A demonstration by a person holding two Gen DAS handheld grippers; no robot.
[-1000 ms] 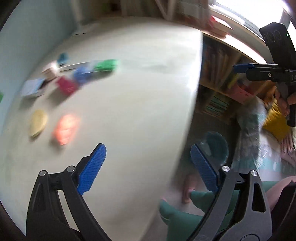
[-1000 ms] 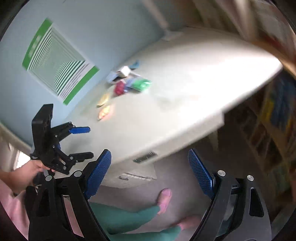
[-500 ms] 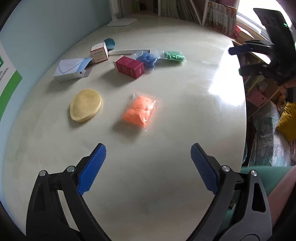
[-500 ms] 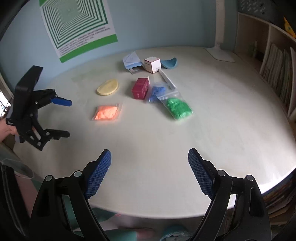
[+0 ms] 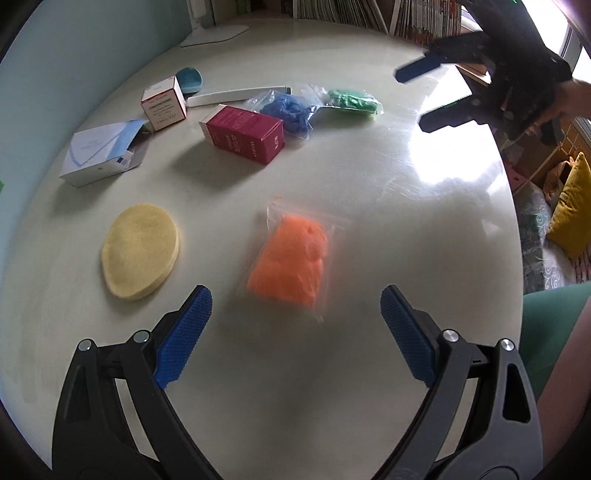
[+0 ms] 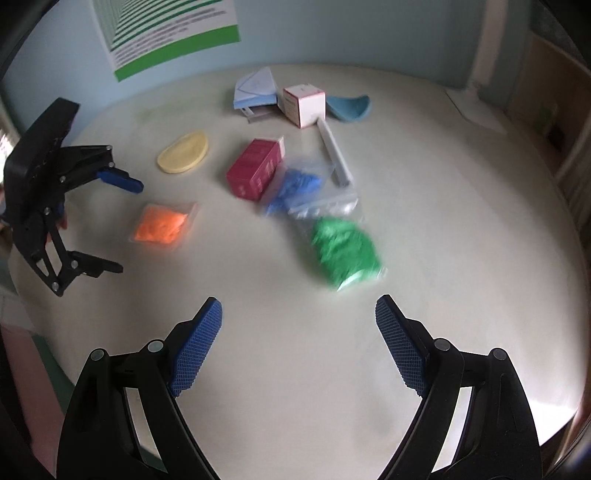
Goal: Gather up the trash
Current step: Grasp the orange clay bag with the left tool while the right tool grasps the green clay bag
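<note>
Orange bag (image 5: 291,257) lies just ahead of the left gripper (image 5: 295,332) — jaws spread, empty.

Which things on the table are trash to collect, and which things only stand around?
Likely trash: orange bag, blue bag, green bag, red box, white box, yellow pad.
Around: poster, books, cushion.
</note>
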